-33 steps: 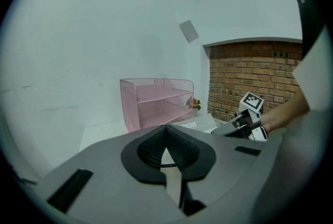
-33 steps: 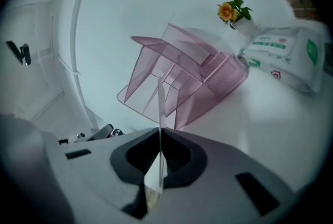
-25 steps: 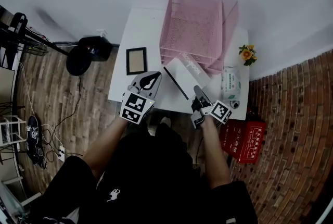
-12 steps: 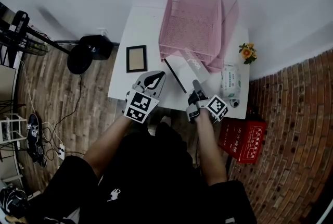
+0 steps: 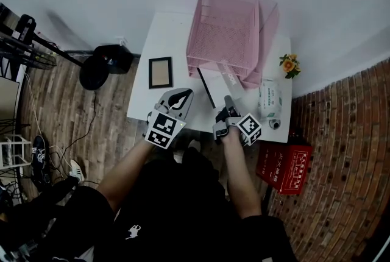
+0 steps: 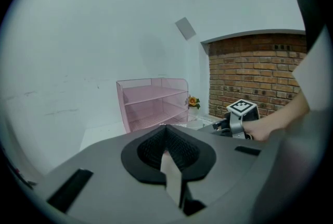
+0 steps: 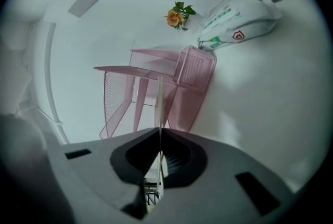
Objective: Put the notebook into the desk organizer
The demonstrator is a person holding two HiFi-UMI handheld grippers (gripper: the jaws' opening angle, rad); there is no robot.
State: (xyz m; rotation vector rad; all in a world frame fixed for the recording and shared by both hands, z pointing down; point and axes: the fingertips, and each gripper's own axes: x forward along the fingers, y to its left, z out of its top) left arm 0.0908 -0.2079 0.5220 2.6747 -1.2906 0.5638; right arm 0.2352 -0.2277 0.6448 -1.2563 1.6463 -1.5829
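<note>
The pink mesh desk organizer (image 5: 228, 35) stands at the back of the white table (image 5: 164, 35). My right gripper (image 5: 228, 103) is shut on the near end of the white notebook (image 5: 214, 81), which has a black spine. The notebook stands tilted on its edge, its far end at the organizer's open front by the lower tiers. In the right gripper view the notebook (image 7: 159, 106) is a thin line running from the jaws (image 7: 159, 137) to the organizer (image 7: 151, 87). My left gripper (image 5: 181, 95) is shut and holds nothing, over the table's near edge left of the notebook.
A small picture frame (image 5: 160, 71) lies left of the organizer. A wipes pack (image 5: 269, 98), an orange flower (image 5: 289, 63) and a small round object (image 5: 275, 123) sit to the right. A red box (image 5: 283, 160) and a black object (image 5: 103, 63) are on the floor.
The right gripper has carried the notebook forward and turned it more onto its edge, bringing its far end up to the organizer's front. The left gripper has barely moved.
</note>
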